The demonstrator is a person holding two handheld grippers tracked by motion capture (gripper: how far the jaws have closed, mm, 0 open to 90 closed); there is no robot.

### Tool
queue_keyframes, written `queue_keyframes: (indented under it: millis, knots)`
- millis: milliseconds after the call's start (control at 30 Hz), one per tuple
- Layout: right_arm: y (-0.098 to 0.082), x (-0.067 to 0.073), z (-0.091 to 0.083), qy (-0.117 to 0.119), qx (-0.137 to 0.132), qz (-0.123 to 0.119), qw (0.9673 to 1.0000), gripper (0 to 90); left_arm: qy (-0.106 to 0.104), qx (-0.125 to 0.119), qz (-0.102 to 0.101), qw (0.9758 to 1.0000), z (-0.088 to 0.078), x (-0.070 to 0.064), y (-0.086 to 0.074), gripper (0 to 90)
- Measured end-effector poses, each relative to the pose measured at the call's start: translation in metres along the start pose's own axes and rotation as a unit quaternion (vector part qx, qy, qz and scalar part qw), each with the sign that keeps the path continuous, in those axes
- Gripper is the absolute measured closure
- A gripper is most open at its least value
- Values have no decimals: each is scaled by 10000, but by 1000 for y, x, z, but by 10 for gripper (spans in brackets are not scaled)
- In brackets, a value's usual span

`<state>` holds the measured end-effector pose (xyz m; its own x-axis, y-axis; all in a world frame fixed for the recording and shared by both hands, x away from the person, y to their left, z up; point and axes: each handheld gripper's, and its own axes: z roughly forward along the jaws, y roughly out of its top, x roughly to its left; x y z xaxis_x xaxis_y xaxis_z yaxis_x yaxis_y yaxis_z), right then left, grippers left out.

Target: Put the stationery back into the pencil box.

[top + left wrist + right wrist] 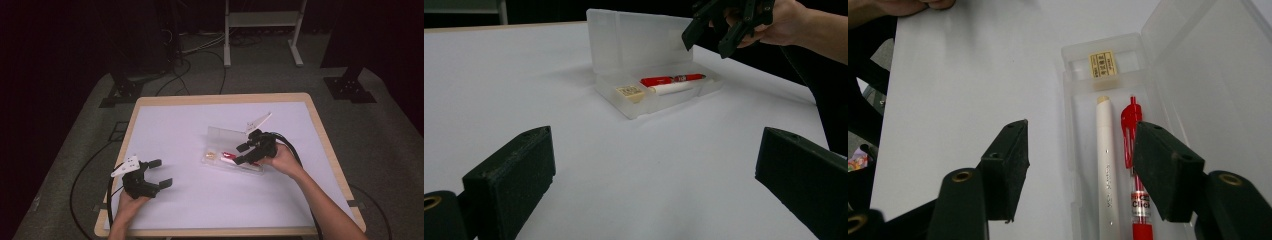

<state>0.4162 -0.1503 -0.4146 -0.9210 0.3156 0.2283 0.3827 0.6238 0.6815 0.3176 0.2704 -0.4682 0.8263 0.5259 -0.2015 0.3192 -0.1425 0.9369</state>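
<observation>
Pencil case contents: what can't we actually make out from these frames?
- Red pen: lower end cut by the frame edge and behind a jaw, right gripper view.
- White pen: printing too small to read.
- Eraser label: blurred.
- Case contents: tiny in the high view.

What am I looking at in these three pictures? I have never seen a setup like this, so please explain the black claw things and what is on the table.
No robot here: a person sits at a table and holds a hand-held two-jaw gripper in each hand. The high view looks down from above; the left gripper rests near the table's front edge, jaws open and empty. The right gripper hovers over a clear plastic pencil case with its lid standing open, jaws also open, holding nothing. The other two pictures come from small cameras riding on each gripper, looking out between its own black jaws. The right gripper view looks into the case: a red pen, a white pen beside it, and a small labelled eraser in a separate end compartment.
</observation>
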Motion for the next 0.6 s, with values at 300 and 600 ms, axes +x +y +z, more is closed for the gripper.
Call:
queue_keyframes:
  millis: [300, 600]
  knots:
    - [-9, 1, -5, -16, -73, 21, 10000, 371, 4, -16, 4, 10000, 1, 0, 0, 22]
    - [-17, 0, -10, -26, -105, 76, 9999, 368, 6, -15, -6, 10000, 1, 0, 0, 22]
